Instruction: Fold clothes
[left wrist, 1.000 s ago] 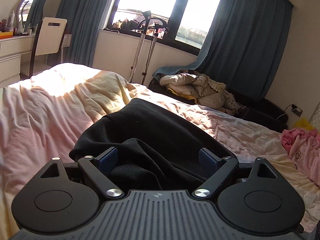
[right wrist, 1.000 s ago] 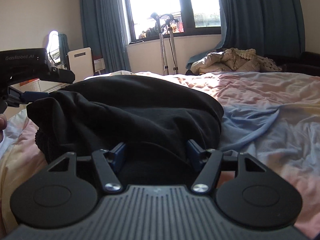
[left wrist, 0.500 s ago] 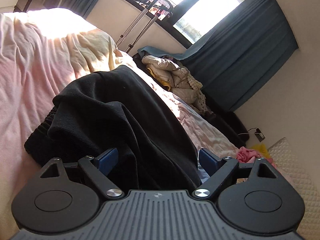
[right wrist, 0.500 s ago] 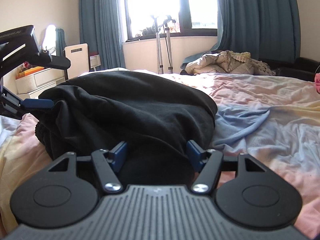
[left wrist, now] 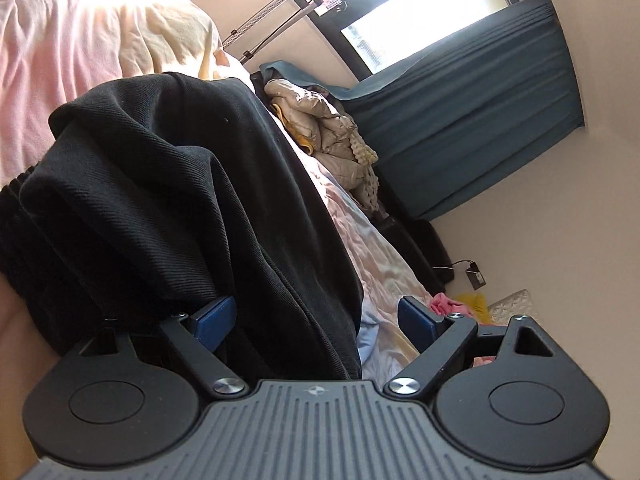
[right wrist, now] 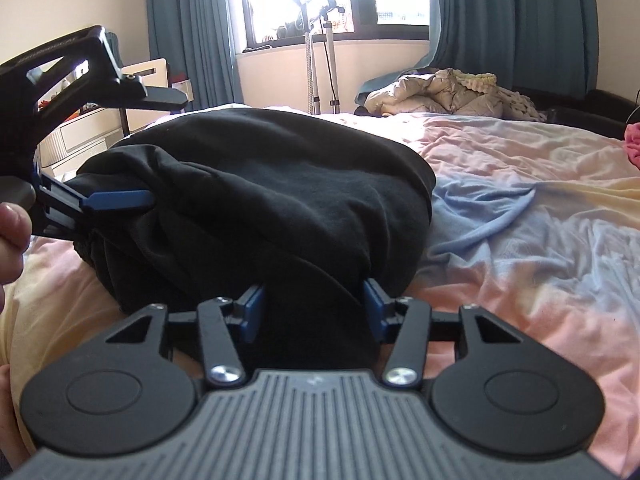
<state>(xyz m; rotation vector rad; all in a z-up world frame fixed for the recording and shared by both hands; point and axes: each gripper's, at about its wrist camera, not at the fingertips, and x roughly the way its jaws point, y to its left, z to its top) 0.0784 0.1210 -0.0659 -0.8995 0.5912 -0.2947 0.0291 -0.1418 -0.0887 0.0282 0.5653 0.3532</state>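
We see the black garment (right wrist: pixel 256 184) bunched on the bed (right wrist: pixel 520 240). Our right gripper (right wrist: pixel 314 306) is closing with a fold of it between its pads, while our left gripper (left wrist: pixel 316 322) stands wide, the cloth's edge inside its jaws, ungripped.

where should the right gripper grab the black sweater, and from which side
Grip the near edge of the black sweater, where a bunched fold already lies between the right gripper pads as its jaws close. Come in low from the near side, along the bed: the far part lies spread flat, offering no ridge to pinch.
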